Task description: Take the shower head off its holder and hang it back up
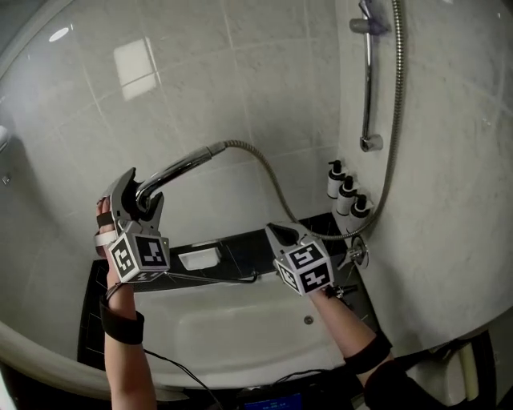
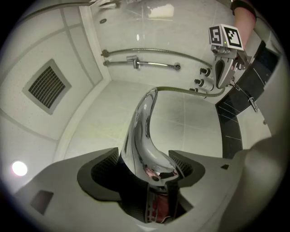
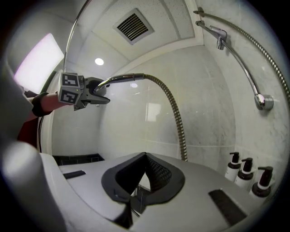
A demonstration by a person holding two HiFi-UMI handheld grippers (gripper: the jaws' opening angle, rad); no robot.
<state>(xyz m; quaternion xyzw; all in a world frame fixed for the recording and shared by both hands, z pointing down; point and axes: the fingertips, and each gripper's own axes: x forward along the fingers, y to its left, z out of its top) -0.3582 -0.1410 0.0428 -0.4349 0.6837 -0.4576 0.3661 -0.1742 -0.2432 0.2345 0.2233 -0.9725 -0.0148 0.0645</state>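
Shower head (image 1: 172, 171) sits clamped in the left tool (image 2: 146, 163), well apart from what seems its holder (image 1: 370, 24) atop the wall rail (image 1: 368, 88), so removal looks done and rehanging is left, the right tool (image 1: 279, 234) closed and empty.

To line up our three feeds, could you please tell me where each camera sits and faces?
Head view: on the person's head, looking steeply down at the bathtub; both forearms show, the left gripper clamped on the shower head, the right gripper empty.
Left gripper view: on the left gripper, looking along the shower head toward the slide rail; the right gripper shows.
Right gripper view: on the right gripper, facing the tiled wall past its shut jaws; the left gripper shows.
Shared: both gripper views show the hose and bottles.
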